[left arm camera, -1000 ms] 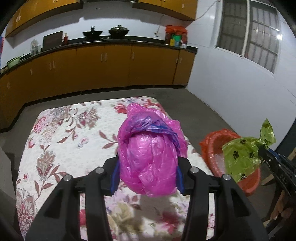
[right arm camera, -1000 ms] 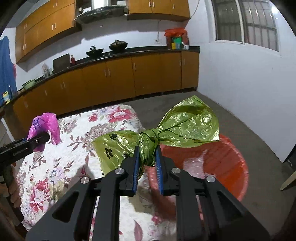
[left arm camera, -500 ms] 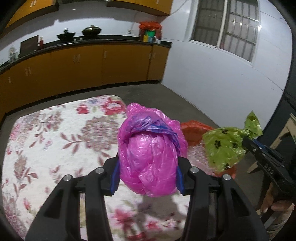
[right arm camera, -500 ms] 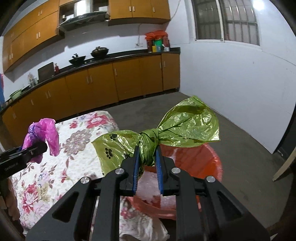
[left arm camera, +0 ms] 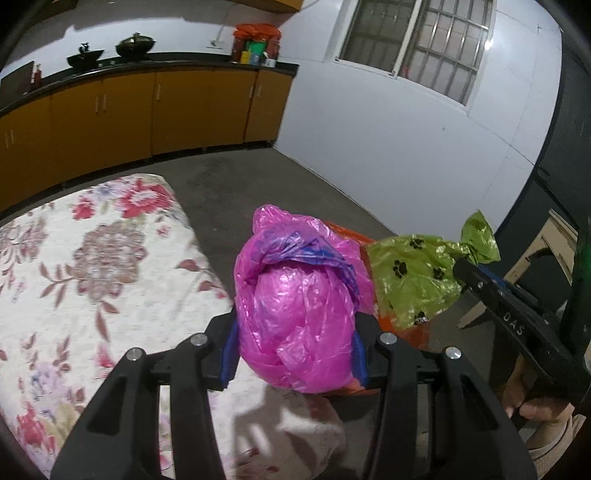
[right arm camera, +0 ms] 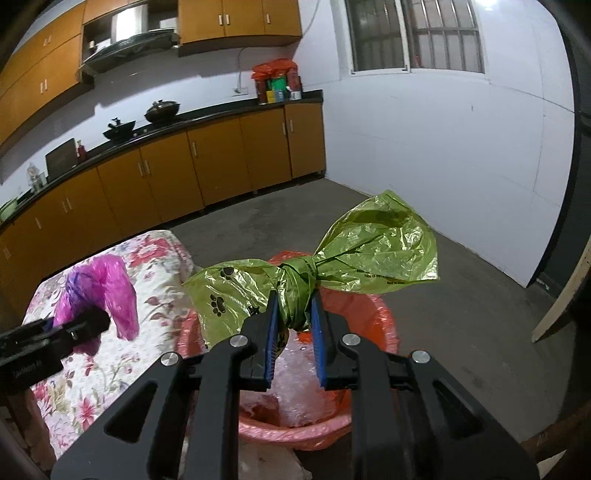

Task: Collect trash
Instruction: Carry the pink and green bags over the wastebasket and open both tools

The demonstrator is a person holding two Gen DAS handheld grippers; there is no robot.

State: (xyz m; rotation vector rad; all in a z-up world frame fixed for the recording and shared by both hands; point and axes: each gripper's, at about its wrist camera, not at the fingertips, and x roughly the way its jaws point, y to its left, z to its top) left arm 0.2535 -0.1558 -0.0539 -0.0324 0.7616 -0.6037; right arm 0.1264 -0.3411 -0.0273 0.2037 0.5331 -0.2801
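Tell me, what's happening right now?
Left gripper clamps crumpled pink plastic bag. Right gripper pinches knotted green paw-print bag above orange-lined bin. Nothing blocking.

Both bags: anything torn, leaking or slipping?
Nothing stands out. The pink bag sits whole in the left claw; the green paw-print bag is pinched at its knot by the right claw, above the orange-lined bin. No spill visible.

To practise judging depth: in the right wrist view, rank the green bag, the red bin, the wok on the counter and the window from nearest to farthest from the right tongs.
1. Green bag, gripped at its knot by the right tongs.
2. Red bin, just below and beyond.
3. Wok, upper left on the counter.
4. Window, upper right; its distance against the wok's is too close to call.
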